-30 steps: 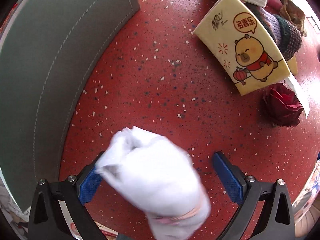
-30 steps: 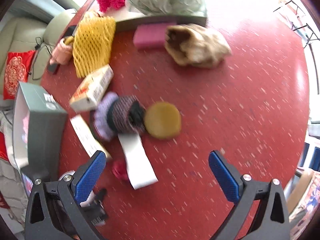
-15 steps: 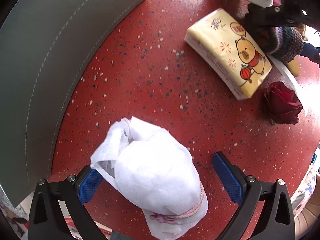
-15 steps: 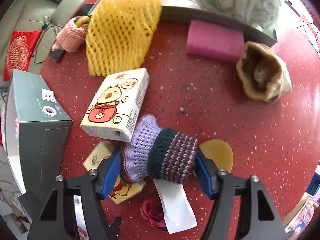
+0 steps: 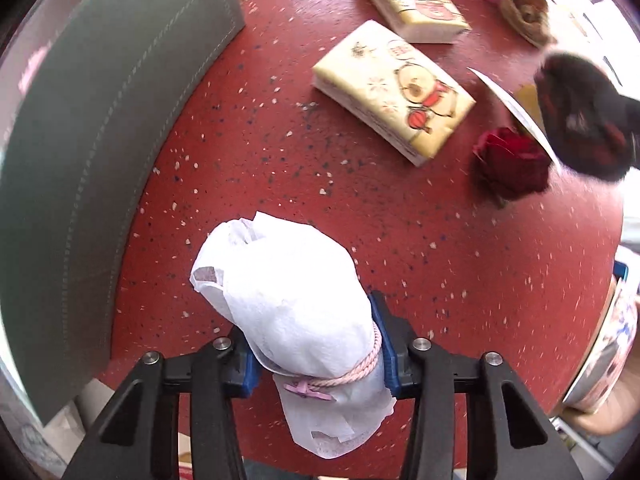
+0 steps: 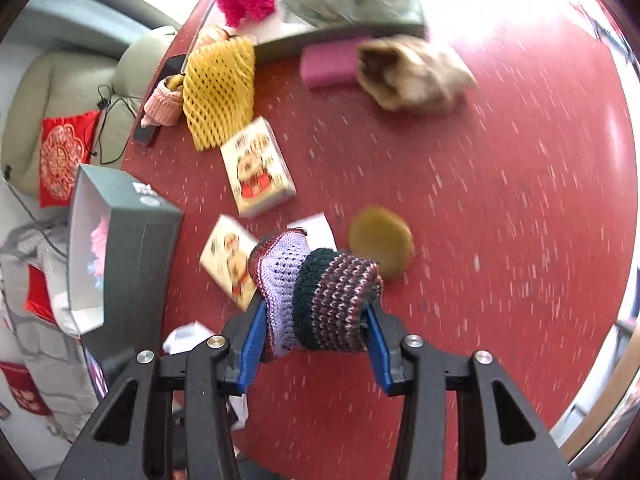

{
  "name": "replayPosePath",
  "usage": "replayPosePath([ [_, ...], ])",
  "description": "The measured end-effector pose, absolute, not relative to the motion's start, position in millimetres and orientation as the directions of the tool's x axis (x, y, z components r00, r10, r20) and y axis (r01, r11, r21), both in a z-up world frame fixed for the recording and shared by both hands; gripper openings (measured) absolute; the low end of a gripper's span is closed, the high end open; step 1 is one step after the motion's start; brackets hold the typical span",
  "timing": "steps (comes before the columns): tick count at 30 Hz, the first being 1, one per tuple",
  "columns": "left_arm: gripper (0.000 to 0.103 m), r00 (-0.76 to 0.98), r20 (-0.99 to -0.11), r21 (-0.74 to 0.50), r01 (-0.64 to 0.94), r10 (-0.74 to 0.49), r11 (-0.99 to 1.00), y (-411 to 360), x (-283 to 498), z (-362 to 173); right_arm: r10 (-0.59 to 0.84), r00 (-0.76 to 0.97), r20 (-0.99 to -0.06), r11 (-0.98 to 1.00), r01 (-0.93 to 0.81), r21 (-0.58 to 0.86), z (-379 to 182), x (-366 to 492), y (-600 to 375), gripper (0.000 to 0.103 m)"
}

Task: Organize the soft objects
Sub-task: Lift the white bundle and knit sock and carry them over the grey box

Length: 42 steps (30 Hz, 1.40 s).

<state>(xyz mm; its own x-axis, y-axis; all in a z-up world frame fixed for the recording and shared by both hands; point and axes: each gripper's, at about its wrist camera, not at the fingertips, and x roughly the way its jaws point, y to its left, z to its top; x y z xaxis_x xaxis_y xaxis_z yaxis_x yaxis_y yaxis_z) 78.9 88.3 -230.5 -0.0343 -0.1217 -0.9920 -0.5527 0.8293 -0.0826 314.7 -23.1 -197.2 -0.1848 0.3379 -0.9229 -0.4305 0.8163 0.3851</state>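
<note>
2 hand-held grippers: left (image 5: 316,344) clamps white bundle (image 5: 288,292), right (image 6: 314,340) knit roll (image 6: 320,296).

From the left wrist view, the box (image 5: 100,152) stands at 9 o'clock, 2 tissue packs (image 5: 394,88) lie at 1 o'clock, one behind the other, and the rose (image 5: 510,164) lies at 3 o'clock, just beside the nearer pack.
</note>
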Motion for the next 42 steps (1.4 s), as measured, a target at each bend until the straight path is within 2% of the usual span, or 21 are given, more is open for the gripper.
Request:
replayPosePath([
  [9,0.047,0.016,-0.996,-0.088,-0.419,-0.089,0.904,43,76,-184,0.295,-0.241,-0.925,0.838,-0.400,0.372,-197,260,-71,0.049],
  [16,0.047,0.083,-0.995,-0.077,-0.362,-0.050,0.929,32,73,-146,0.266,-0.284,-0.921,0.825,-0.428,0.370,-197,220,-67,0.049],
  [27,0.047,0.201,-0.978,-0.028,-0.389,0.055,0.921,59,39,-92,0.249,-0.293,-0.923,0.737,-0.561,0.377,-179,184,-21,0.049],
  [42,0.047,0.245,-0.942,0.072,-0.515,0.227,0.854,116,-25,-43,0.250,-0.275,-0.928,0.625,-0.687,0.371,-150,146,40,0.049],
])
